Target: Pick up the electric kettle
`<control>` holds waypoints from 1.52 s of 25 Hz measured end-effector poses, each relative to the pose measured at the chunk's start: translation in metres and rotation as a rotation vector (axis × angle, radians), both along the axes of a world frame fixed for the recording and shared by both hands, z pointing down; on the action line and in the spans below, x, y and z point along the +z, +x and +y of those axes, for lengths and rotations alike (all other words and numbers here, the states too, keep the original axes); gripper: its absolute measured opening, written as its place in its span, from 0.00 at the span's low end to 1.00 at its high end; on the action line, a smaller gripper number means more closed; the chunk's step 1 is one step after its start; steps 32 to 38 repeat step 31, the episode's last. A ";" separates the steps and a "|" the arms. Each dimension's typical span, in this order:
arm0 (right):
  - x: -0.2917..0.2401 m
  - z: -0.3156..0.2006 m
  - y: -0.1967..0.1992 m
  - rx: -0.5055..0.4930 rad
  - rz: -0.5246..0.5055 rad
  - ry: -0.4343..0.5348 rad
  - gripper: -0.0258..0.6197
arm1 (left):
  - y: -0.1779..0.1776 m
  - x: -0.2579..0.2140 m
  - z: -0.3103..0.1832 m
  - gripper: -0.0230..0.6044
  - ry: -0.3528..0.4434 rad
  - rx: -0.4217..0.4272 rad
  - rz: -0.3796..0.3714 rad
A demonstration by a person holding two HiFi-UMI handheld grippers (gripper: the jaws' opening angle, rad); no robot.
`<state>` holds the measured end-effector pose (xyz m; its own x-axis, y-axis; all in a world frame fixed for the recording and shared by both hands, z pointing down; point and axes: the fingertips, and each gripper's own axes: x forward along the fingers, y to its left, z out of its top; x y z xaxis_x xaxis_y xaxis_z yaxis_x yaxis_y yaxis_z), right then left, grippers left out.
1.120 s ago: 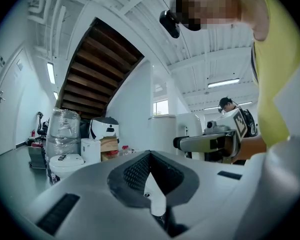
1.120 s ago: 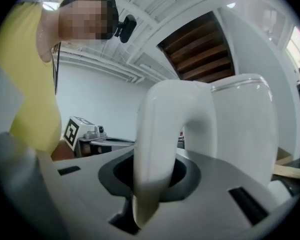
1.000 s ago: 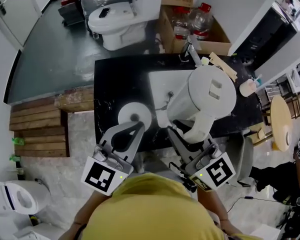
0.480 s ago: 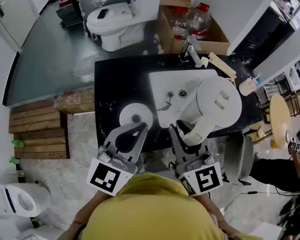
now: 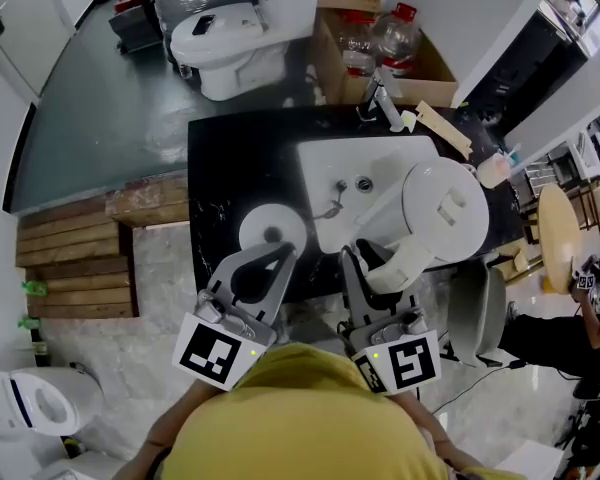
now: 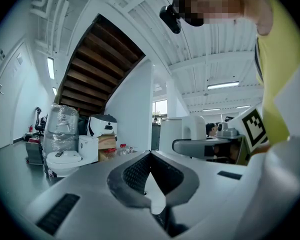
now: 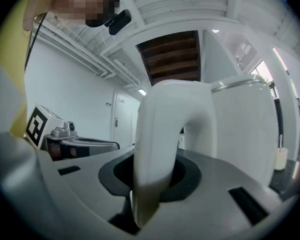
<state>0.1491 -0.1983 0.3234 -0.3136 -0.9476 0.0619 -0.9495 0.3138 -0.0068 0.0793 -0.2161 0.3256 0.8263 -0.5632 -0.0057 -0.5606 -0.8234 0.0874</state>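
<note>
Counter (image 5: pixel 215 158) — one sink (image 5: pixel 325 158), one kettle (image 5: pixel 445 208) in right claw (image 5: pixel 370 263).

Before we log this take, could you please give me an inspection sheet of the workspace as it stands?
Surface: black countertop with an inset white sink.
Job's things: electric kettle off its round base, above the sink's right edge.
Clutter: faucet, wood strips and a small cup at the counter's back right.
Grippers: right gripper shut on the kettle's handle; left gripper shut, nothing in it, near the base.
Cables: one thin cable on the floor, lower right.
Surroundings: toilet, cardboard box with bottles, wooden pallet.
</note>
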 end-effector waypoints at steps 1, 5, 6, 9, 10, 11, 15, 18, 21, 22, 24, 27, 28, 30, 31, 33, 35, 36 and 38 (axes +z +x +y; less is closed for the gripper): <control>0.000 0.000 -0.001 -0.001 0.000 0.000 0.18 | 0.000 0.001 0.000 0.05 0.000 0.001 -0.002; 0.000 0.000 -0.003 -0.003 0.004 0.000 0.18 | -0.001 0.001 0.000 0.05 0.002 0.005 -0.010; 0.001 -0.001 -0.003 -0.003 0.006 -0.001 0.18 | -0.001 0.001 0.000 0.05 0.002 0.006 -0.010; 0.001 -0.001 -0.004 -0.004 0.011 -0.003 0.18 | -0.003 0.002 0.001 0.05 -0.003 0.004 -0.012; 0.001 -0.001 -0.005 -0.006 0.011 -0.003 0.18 | -0.003 0.002 0.001 0.05 -0.003 0.004 -0.014; 0.000 -0.001 -0.005 -0.008 0.011 -0.003 0.18 | -0.004 0.002 0.001 0.05 -0.002 0.005 -0.016; 0.000 -0.001 -0.008 -0.018 0.013 -0.003 0.18 | -0.006 0.002 0.002 0.05 -0.001 0.004 -0.020; 0.000 -0.001 -0.010 -0.024 0.013 -0.006 0.18 | -0.007 0.002 0.003 0.05 0.000 0.002 -0.024; 0.000 0.001 -0.012 -0.029 0.014 -0.008 0.18 | -0.008 0.001 0.005 0.05 0.005 0.002 -0.026; 0.000 0.001 -0.012 -0.030 0.014 -0.009 0.18 | -0.009 0.000 0.006 0.05 0.005 0.001 -0.025; 0.000 0.002 -0.013 -0.034 0.013 -0.010 0.18 | -0.009 0.001 0.007 0.05 0.002 0.000 -0.025; 0.001 0.002 -0.014 -0.039 0.013 -0.010 0.18 | -0.010 0.002 0.007 0.05 0.001 0.000 -0.030; 0.001 0.002 -0.014 -0.040 0.013 -0.010 0.18 | -0.010 0.002 0.008 0.05 0.002 0.000 -0.030; 0.002 0.003 -0.014 -0.042 0.013 -0.009 0.18 | -0.009 0.002 0.009 0.05 0.004 -0.001 -0.030; 0.002 0.003 -0.014 -0.043 0.014 -0.009 0.18 | -0.009 0.003 0.009 0.05 0.005 -0.001 -0.029; 0.002 0.003 -0.014 -0.043 0.014 -0.009 0.18 | -0.009 0.003 0.009 0.05 0.005 -0.001 -0.029; 0.002 0.003 -0.014 -0.043 0.014 -0.009 0.18 | -0.009 0.003 0.009 0.05 0.005 -0.001 -0.029; 0.002 0.003 -0.014 -0.043 0.014 -0.009 0.18 | -0.009 0.003 0.009 0.05 0.005 -0.001 -0.029; 0.002 0.003 -0.014 -0.043 0.014 -0.009 0.18 | -0.009 0.003 0.009 0.05 0.005 -0.001 -0.029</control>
